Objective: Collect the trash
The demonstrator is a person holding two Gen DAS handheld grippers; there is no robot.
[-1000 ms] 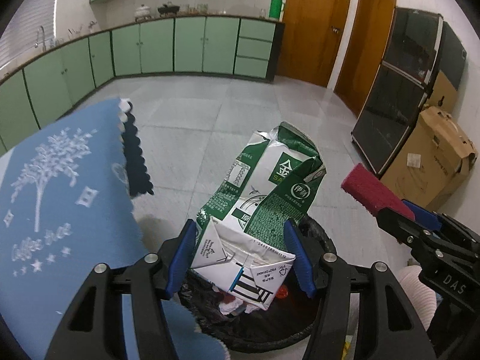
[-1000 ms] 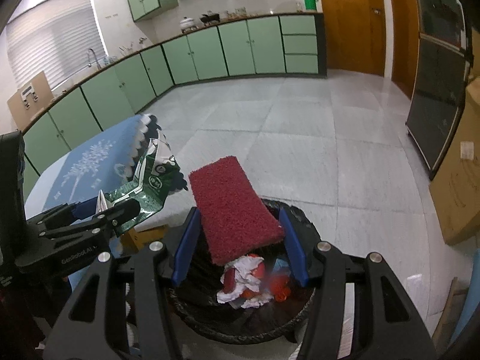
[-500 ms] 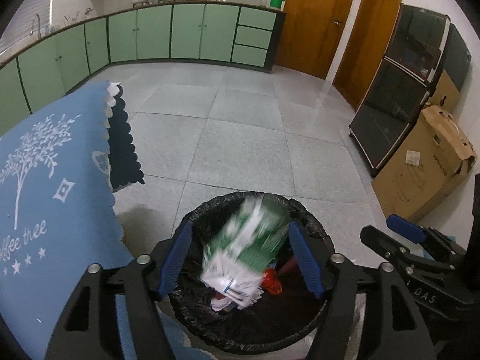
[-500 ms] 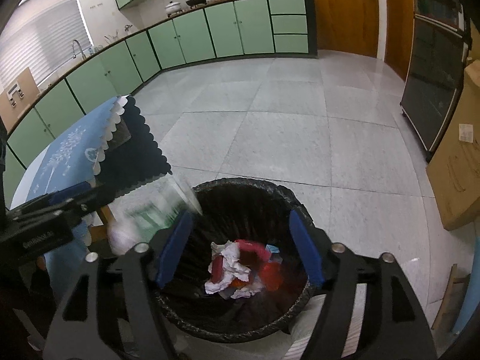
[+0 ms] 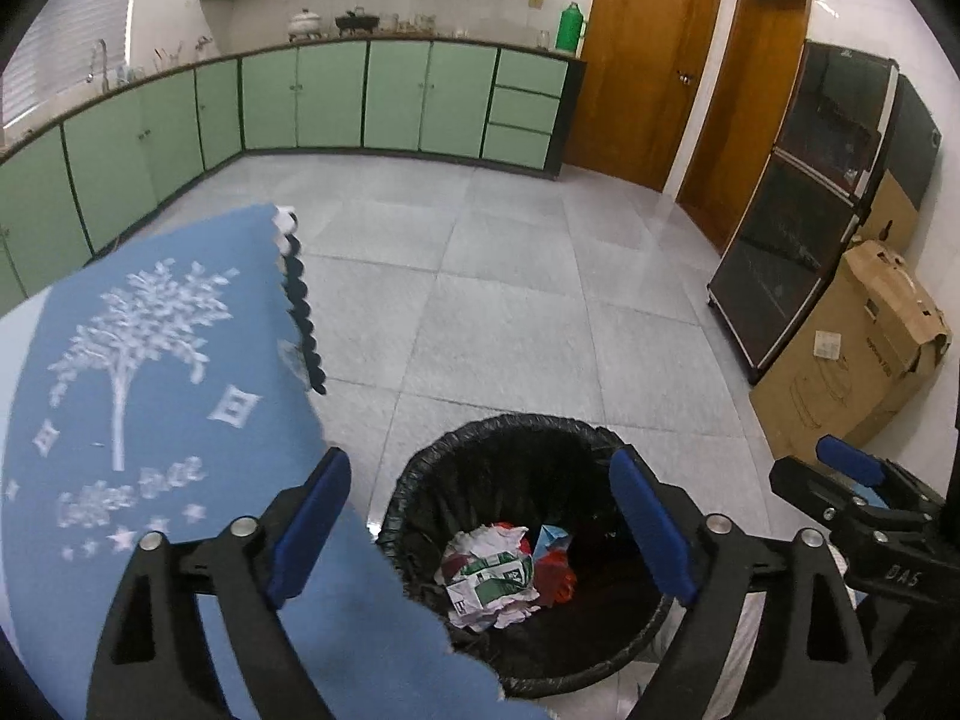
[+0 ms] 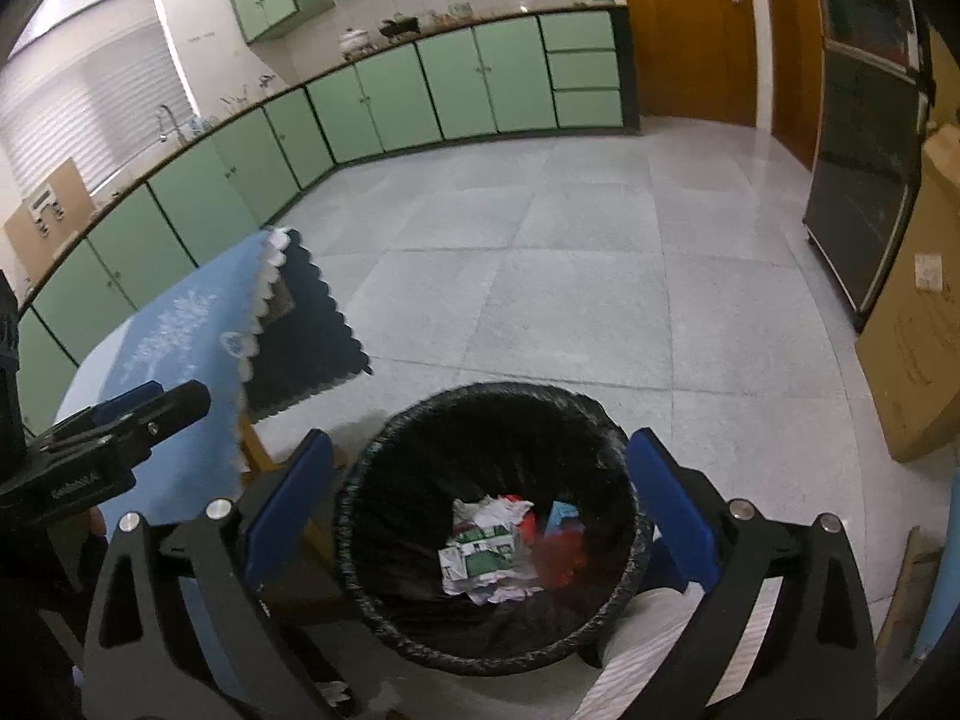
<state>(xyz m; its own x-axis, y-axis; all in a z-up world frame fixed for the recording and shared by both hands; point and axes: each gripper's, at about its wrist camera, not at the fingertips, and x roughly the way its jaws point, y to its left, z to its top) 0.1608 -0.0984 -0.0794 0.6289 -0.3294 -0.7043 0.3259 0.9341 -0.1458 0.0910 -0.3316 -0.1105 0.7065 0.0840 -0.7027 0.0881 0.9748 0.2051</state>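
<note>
While over the bin (image 5: pixel 522 546), both claws spread wide, empty: left gripper (image 5: pixel 480 531), right gripper (image 6: pixel 480 510), jaws just opening. Green carton (image 5: pixel 492 579) down inside among trash, at 6 o'clock. Advisable: clear rim before swinging to 9 o'clock tablecloth (image 5: pixel 138 372).

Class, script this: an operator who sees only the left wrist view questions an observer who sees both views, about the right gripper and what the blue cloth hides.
Operator: I see only one finger of the right gripper. Is it holding anything?
Observer: No. Its jaws have just been opening and stand wide above the bin, with nothing between them.
Operator: What is under the cloth?
Observer: A wooden table leg, standing to the left of the bin.
</note>
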